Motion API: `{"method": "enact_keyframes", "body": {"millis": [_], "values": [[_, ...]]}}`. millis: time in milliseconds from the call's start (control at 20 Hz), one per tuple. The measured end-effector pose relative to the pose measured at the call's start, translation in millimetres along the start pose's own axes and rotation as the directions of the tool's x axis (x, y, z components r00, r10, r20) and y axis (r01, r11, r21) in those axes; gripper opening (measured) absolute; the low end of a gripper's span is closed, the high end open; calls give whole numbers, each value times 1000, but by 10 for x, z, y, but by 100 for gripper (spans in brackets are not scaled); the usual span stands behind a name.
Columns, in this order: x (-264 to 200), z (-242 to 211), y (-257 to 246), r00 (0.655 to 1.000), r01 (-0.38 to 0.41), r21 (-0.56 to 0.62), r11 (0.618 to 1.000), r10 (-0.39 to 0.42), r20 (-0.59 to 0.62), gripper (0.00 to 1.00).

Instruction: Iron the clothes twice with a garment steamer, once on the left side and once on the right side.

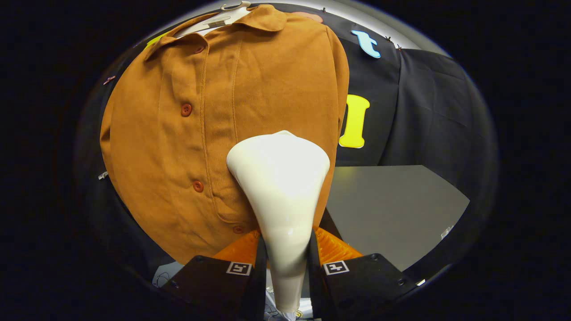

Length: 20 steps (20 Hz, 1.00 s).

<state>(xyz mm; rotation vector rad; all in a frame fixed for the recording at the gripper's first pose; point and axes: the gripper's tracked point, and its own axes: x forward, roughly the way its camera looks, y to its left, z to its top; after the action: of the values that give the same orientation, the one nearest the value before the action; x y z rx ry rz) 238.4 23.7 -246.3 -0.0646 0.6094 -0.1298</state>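
Note:
A brown buttoned shirt hangs on a light hanger against the booth's dark wall. My gripper is shut on the neck of a cream-white garment steamer, both fingers pressing its narrow handle. The steamer's wide head points up and forward, resting against or just in front of the shirt's right half, right of the button placket and about level with the second button from the bottom. Whether the head touches the cloth I cannot tell.
A grey table lies to the right of the shirt, below the black cloth wall. Some cables lie low down beneath the fingers.

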Motion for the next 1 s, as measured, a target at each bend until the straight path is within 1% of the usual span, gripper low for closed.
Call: {"method": "enact_keyframes", "body": {"millis": [350,500,600,750,850,1000], "values": [[88,-451,-67,994,2,5,1000,-1,-110,43],[-25,-419,-65,995,-15,24,1000,17,-98,44],[-241,-270,-39,998,-28,44,999,30,-57,43],[-617,151,129,997,-66,60,996,63,46,43],[-819,491,341,987,-111,52,993,103,124,43],[-1035,998,701,957,-170,25,985,159,244,43]]}}
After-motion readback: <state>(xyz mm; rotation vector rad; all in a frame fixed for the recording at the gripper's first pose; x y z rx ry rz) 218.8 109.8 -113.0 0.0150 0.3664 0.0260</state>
